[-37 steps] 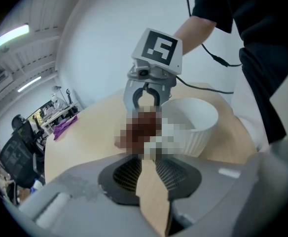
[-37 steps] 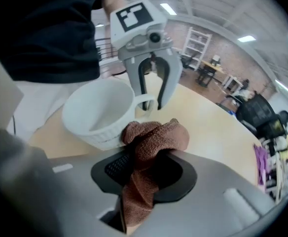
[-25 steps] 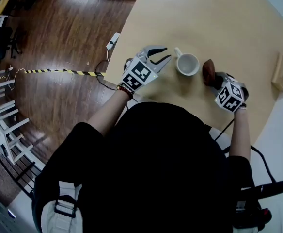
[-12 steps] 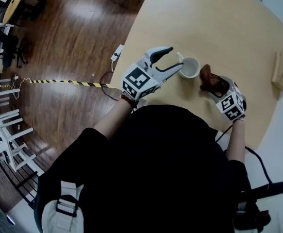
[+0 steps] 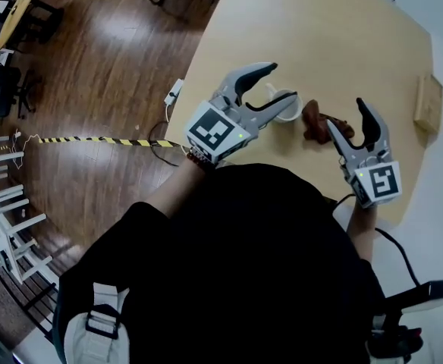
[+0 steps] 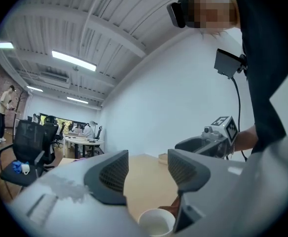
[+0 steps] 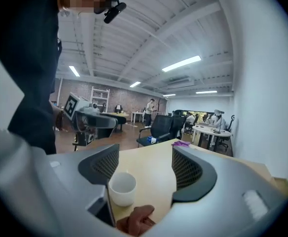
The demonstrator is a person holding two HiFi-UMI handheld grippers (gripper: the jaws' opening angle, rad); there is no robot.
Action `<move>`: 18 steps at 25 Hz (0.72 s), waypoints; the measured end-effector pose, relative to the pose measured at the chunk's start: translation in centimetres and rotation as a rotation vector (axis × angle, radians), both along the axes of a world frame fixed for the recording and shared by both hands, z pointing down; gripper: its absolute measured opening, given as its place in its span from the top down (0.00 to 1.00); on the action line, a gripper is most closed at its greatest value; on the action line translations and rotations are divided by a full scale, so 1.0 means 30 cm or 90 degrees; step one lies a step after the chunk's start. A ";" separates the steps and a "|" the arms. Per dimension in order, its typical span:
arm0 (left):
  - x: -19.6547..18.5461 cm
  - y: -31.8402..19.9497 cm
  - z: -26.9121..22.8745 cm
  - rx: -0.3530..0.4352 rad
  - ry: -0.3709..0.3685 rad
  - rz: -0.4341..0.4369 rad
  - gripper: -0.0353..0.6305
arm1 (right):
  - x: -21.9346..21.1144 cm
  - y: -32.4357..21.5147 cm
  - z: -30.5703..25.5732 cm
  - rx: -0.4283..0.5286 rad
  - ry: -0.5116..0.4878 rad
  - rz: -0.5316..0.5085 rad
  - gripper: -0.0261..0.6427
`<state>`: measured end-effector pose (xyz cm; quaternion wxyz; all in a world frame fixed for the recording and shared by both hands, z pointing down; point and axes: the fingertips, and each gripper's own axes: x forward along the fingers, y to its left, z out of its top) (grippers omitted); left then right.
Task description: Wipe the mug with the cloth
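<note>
A white mug (image 5: pixel 284 105) stands upright on the tan table (image 5: pixel 343 36), partly hidden by my left gripper's lower jaw. A crumpled brown cloth (image 5: pixel 315 122) lies just right of it, touching or nearly so. My left gripper (image 5: pixel 282 83) hangs above the mug; its jaws have just been opening and hold nothing. My right gripper (image 5: pixel 346 114) is raised over the cloth, its jaws also just opened and empty. The left gripper view shows the mug (image 6: pixel 157 222) and cloth (image 6: pixel 176 207) below its jaws. In the right gripper view, mug (image 7: pixel 122 188) and cloth (image 7: pixel 136 220) sit low.
A wooden block (image 5: pixel 428 103) rests near the table's right edge. On the wood floor to the left lie a power adapter (image 5: pixel 174 91) with cables and a yellow-black tape strip (image 5: pixel 108 139). Office chairs and desks stand beyond the table.
Both grippers have risen off the table and opened wide. The right one has let go of the cloth, which now lies beside the mug. The left one has lifted away from the mug.
</note>
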<state>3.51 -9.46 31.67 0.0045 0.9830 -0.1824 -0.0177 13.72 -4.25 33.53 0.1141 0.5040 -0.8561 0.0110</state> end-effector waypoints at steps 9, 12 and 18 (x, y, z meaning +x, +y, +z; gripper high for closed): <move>0.043 0.084 -0.022 0.002 -0.018 0.019 0.56 | 0.066 -0.013 0.000 0.026 -0.033 0.090 0.45; 0.045 0.102 -0.018 0.006 -0.029 0.021 0.57 | 0.101 -0.012 0.008 0.018 -0.022 0.115 0.46; 0.032 0.077 -0.001 -0.015 -0.027 0.005 0.57 | 0.173 -0.012 0.018 0.000 -0.022 0.160 0.46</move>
